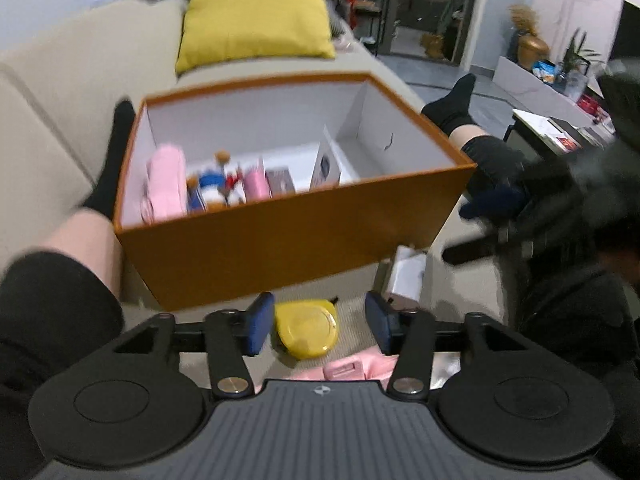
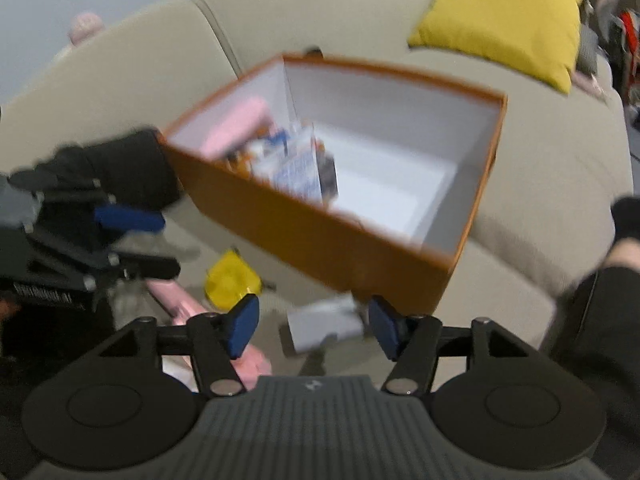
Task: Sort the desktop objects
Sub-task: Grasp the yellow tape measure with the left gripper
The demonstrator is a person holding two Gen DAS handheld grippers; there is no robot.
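Observation:
An orange box (image 1: 280,236) with a white inside stands on the beige sofa and holds a pink roll (image 1: 168,184), small figures and cards. It also shows in the right wrist view (image 2: 320,236). My left gripper (image 1: 318,330) is open, and a round yellow object (image 1: 306,328) lies on the sofa between its fingers. My right gripper (image 2: 312,326) is open above a small white box (image 2: 324,322) in front of the orange box. The yellow object (image 2: 232,280) and a pink item (image 2: 188,304) lie to its left.
A yellow cushion (image 1: 256,16) leans on the sofa back. The person's legs in black socks (image 1: 112,160) flank the orange box. A white box (image 1: 408,272) and a pink item (image 1: 352,368) lie near the left gripper. A low table (image 1: 560,128) stands at right.

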